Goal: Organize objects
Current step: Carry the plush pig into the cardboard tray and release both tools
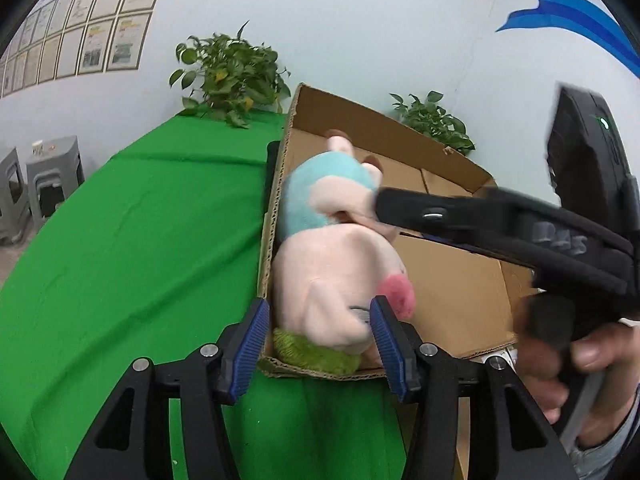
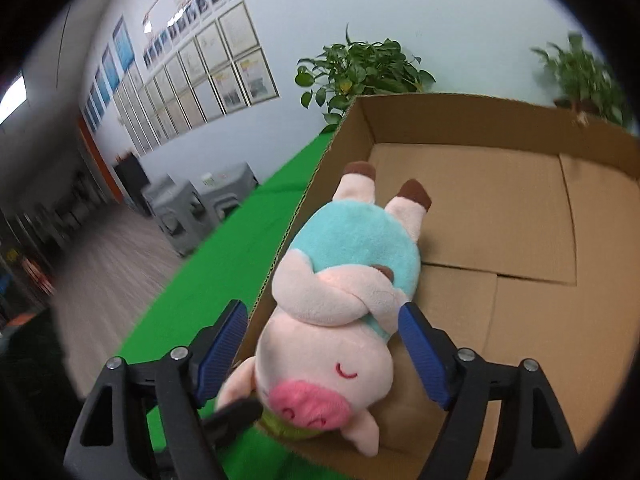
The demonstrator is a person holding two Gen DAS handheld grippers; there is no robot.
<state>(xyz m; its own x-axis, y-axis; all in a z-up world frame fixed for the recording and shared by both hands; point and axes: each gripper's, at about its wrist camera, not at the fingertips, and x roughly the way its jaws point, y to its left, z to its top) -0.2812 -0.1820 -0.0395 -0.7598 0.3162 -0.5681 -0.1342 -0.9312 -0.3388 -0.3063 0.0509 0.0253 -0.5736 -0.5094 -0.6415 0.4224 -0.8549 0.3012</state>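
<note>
plush pig (image 2: 340, 312): head nearest, feet far, along box (image 2: 520, 264) left wall | right floor bare | left tongs (image 1: 318, 348), right tongs (image 2: 322, 356) released

Plush pig (image 2: 340, 312): pale pink body, turquoise shirt, brighter pink snout, brown hooves. Under its head, a fuzzy lime-green toy (image 1: 316, 354). Cardboard box (image 2: 520, 240): plain tan. Tablecloth (image 1: 132, 248): vivid green. Both grippers: black, ribbed blue pads (image 1: 248, 350).

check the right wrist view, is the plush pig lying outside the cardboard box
No, the plush pig lies inside the cardboard box, against its left wall.
</note>
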